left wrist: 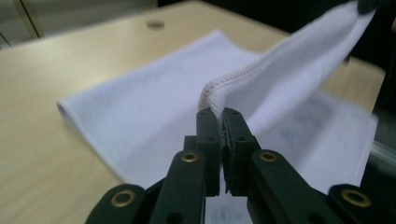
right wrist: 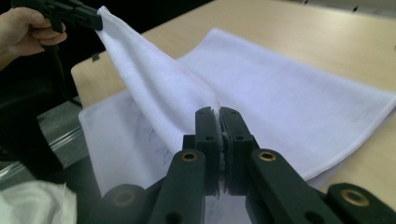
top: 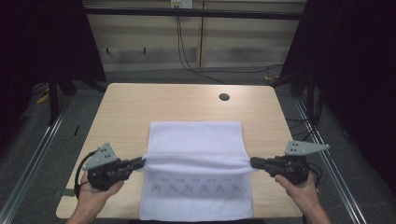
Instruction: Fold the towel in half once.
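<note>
Above the bench (top: 130,105), towel (top: 196,137) corners are being pinched by both closed grippers' fingers (left wrist: 219,122); uneven pulling risks slipping.

This looks like a lab or test room set up for recording. A bare wooden table (top: 140,112) stands on grey floor (top: 37,154) between metal rails (top: 32,158), black curtains (top: 355,70) hang at 9 and 3 o'clock, and loose cables (top: 196,65) trail down the panelled wall (top: 140,37) at 12 o'clock.
</note>
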Demonstrator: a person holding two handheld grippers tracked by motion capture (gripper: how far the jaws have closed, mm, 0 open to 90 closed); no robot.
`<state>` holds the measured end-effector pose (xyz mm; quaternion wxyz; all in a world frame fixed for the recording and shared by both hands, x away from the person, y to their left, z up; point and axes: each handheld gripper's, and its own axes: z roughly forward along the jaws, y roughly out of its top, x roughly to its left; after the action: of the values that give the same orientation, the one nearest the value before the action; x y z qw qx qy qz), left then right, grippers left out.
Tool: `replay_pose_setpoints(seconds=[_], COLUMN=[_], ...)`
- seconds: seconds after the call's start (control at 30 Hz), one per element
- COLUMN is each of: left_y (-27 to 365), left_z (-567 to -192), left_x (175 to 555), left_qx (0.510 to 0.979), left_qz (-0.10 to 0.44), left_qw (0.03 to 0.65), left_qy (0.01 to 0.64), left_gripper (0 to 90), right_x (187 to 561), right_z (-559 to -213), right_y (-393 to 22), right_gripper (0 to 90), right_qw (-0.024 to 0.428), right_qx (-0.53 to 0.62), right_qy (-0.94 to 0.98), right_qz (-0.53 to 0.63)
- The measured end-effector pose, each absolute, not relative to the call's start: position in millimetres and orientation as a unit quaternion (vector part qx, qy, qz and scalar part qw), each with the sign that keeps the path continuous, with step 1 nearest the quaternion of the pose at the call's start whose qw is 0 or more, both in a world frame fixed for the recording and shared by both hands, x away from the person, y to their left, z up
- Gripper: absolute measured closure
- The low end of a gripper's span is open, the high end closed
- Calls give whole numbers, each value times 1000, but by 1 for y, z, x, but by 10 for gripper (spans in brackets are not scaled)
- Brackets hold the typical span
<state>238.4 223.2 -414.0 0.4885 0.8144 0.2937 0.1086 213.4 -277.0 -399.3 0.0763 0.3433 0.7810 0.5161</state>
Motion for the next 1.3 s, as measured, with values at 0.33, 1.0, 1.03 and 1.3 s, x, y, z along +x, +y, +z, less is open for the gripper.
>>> replay_pose_setpoints(seconds=[0.33,1.0,1.03,1.3], left_y=[225,221,219,192], left_z=[-467,-462,-463,-476], left_x=[226,229,238,259], left_qx=[835,848,847,868], left_qz=[52,40,31,13], left_qw=[463,445,440,407], left_qy=[292,286,296,285], left_gripper=[833,648,635,555], right_x=[200,167,169,202], right_z=[-462,-463,-462,-466], right_y=[-274,-270,-269,-257], right_gripper=[847,675,673,683], right_qw=[11,-19,-17,-12], right_qx=[361,321,325,336], right_qy=[810,850,847,841], right_qz=[463,418,420,423])
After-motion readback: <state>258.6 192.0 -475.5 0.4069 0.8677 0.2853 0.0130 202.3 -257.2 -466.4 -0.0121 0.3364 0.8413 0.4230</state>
